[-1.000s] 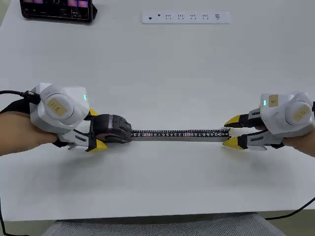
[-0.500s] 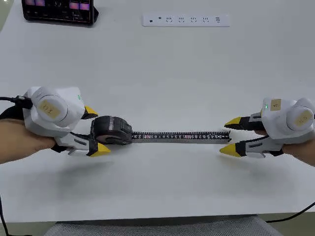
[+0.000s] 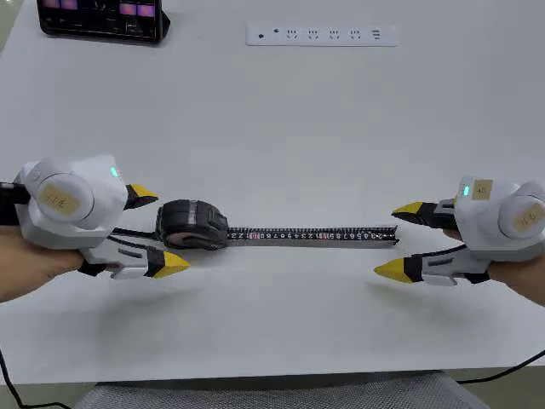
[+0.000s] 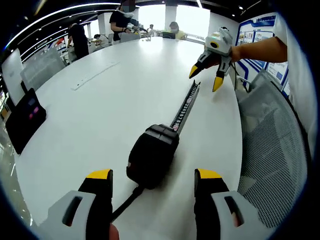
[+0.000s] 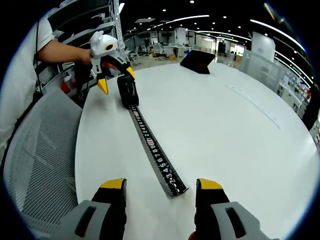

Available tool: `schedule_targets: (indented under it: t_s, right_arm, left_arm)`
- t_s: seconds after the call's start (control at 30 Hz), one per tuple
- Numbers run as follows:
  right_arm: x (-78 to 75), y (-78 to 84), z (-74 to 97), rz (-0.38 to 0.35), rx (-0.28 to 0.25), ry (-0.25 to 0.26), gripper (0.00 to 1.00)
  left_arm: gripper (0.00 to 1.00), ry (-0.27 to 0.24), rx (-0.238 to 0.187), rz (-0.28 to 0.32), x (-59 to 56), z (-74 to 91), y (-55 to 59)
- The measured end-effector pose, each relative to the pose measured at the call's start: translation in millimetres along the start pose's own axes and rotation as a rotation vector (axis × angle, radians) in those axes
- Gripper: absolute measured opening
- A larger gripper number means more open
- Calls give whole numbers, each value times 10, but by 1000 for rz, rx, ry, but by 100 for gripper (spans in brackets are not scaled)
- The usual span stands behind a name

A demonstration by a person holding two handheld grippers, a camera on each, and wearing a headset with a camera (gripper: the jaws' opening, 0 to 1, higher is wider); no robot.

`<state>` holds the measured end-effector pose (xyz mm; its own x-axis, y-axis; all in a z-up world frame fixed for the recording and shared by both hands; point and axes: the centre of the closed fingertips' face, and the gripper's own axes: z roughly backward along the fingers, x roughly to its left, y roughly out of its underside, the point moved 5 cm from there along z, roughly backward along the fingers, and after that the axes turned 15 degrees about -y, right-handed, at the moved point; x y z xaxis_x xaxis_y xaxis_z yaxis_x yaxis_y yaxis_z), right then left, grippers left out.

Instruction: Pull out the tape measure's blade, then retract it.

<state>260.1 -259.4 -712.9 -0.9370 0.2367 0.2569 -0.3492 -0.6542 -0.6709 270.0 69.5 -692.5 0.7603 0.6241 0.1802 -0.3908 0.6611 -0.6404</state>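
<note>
Black tape measure [image 3: 192, 225] sits centre-left, its blade [image 3: 311, 233] stretched rightward, left gripper [image 3: 166, 228] and right gripper [image 3: 387, 240] both gaping empty, so the unheld blade could whip back uncontrolled.

Setting: open-plan office or lab hall. Long white bench [image 3: 281, 128] carries a power strip [image 3: 321, 34]; grey mesh chair [image 5: 40, 160] alongside. Metal shelving [image 5: 116, 20], ceiling strip lights [image 5: 190, 19], rows of desks [image 5: 165, 50] behind, blue display boards [image 4: 257, 30] on the wall.

One tape measure [image 3: 192, 225], two grippers [image 3: 160, 229] [image 3: 398, 239]
</note>
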Motion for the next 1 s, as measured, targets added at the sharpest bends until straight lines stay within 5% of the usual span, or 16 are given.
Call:
schedule_targets:
  t_s: [1.0]
  right_arm:
    - [229,-74,223,-64,-92,131,70]
  left_arm:
    - [72,-109,-135,173,-108,383,73]
